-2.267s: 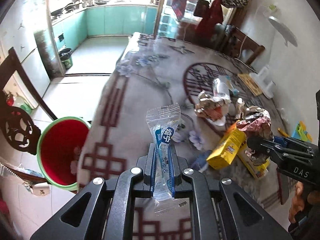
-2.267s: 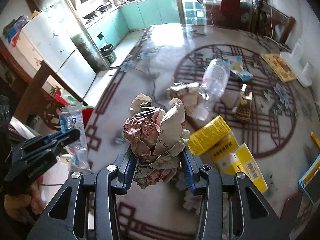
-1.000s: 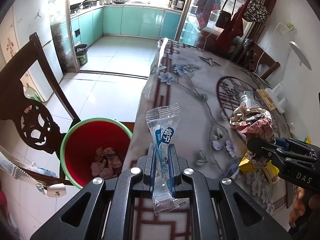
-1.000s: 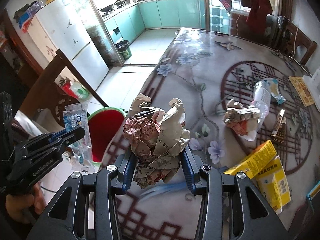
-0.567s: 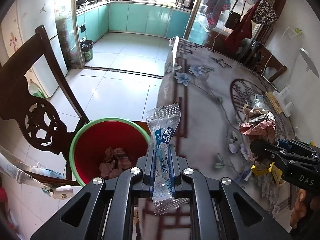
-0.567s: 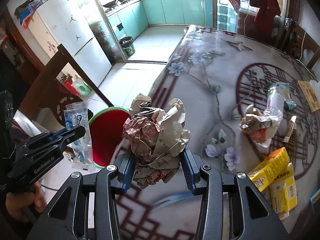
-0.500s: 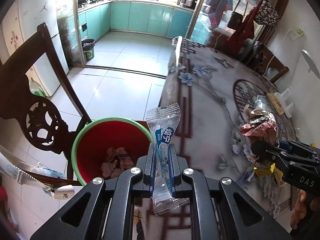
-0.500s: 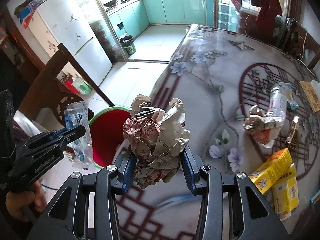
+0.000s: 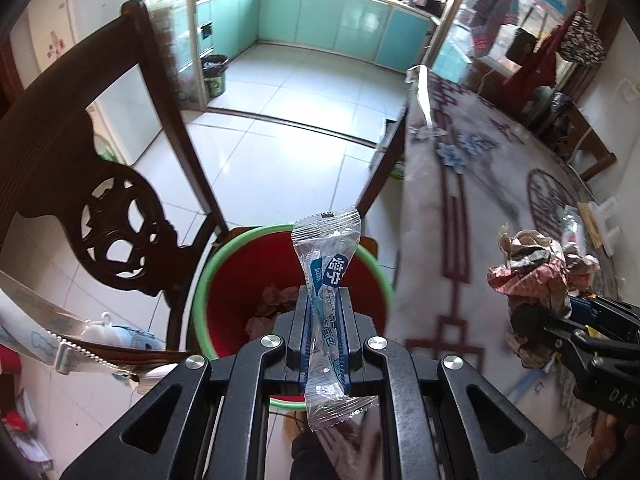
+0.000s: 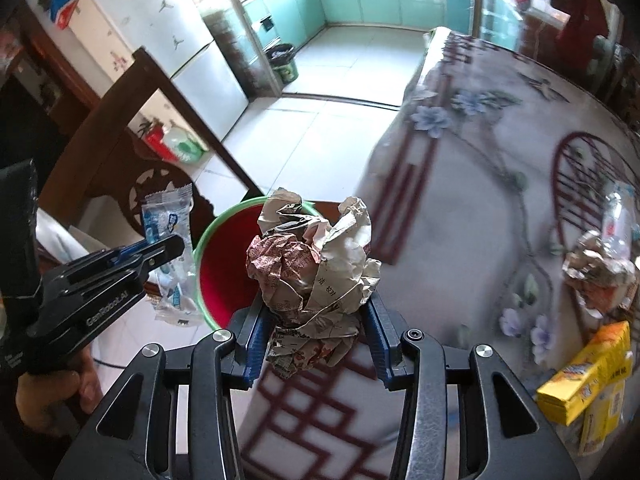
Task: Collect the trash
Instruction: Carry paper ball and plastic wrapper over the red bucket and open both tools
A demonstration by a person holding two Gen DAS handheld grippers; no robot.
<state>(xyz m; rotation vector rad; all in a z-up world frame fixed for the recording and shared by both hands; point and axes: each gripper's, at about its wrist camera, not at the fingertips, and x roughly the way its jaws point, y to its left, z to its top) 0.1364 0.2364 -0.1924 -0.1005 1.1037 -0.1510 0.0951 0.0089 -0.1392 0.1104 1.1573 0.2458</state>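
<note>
I am holding two grippers, one per hand, and each is carrying one piece of trash. My left gripper (image 9: 324,344) is clamped tight on one clear plastic snack wrapper with blue-and-white print (image 9: 326,276), which is standing upright between the blue pads, its crimped top above the fingertips and its lower end hanging below them. My right gripper (image 10: 316,330) is gripping one large crumpled ball of printed red-and-grey newspaper (image 10: 314,268), the pads pressing on both its sides.

One round red plastic bucket with a green rim (image 9: 200,292) is sitting on the white tiled floor (image 9: 280,128), just beside the table edge. Crumpled paper scraps (image 9: 272,300) are lying inside it. In the left wrist view the wrapper is lining up over the bucket's mouth; in the right wrist view the newspaper ball is overlapping its near rim.

One dark carved wooden chair (image 9: 104,208) is standing close against the bucket's left side. The table with the floral patterned cloth (image 10: 460,216) is bordering its right. On the table I am counting one further crumpled paper wad (image 10: 600,268), one clear plastic bottle (image 10: 616,216) touching it, and two yellow cartons (image 10: 588,376) near the edge. The floor beyond the bucket is lying open toward the teal kitchen cabinets (image 9: 340,24).
</note>
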